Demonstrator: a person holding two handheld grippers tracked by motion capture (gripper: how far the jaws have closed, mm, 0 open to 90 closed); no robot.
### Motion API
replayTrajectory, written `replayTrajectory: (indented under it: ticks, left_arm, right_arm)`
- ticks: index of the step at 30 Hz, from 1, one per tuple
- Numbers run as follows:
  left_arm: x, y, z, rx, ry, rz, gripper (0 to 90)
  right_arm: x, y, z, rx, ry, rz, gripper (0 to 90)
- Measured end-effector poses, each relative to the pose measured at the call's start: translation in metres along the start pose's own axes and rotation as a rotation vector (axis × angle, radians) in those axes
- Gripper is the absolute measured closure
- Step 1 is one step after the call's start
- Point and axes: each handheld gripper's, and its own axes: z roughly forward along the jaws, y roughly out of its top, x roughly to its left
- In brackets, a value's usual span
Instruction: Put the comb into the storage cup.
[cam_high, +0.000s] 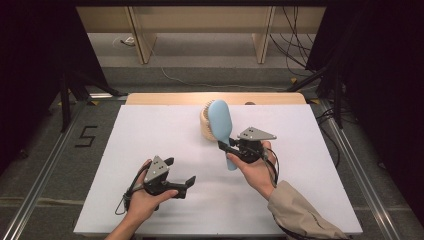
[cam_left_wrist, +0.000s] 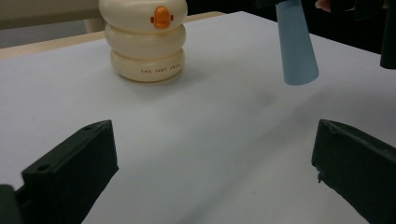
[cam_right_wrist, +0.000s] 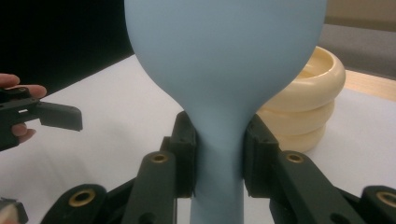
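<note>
**Brush clamped in the right gripper, left gripper wide apart**

Nearest the high camera, the person's left hand (cam_high: 142, 200) rests low over the near-left part of the white table (cam_high: 150, 130). It carries the left gripper (cam_high: 181, 172), whose jaws stand well apart with nothing between them; in the left gripper view only bare table surface lies between the two black jaws.

To the right and a little farther off, the right hand (cam_high: 257, 170), in a beige sleeve (cam_high: 300, 212), holds the right gripper (cam_high: 226, 148). Its jaws are clamped on the neck of a light blue brush (cam_high: 221, 122), just where the handle narrows below the head; the right gripper view shows both pads pressed against that neck. The brush is lifted off the table, with its head pointing to the far side and its handle end toward the near side.

Just behind the brush head, near the table's far edge, stands a cream duck holder (cam_left_wrist: 144, 39) of three stacked rings with an orange beak (cam_left_wrist: 161, 17).
</note>
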Motion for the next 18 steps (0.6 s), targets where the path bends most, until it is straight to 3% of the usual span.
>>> replayTrajectory:
  ticks: [18]
  left_arm:
    - [-0.018, 0.008, 0.018, -0.002, -0.041, 0.003, 0.0]
  right_arm:
    - [0.01, 0.001, 0.005, -0.01, 0.017, -0.006, 70.2]
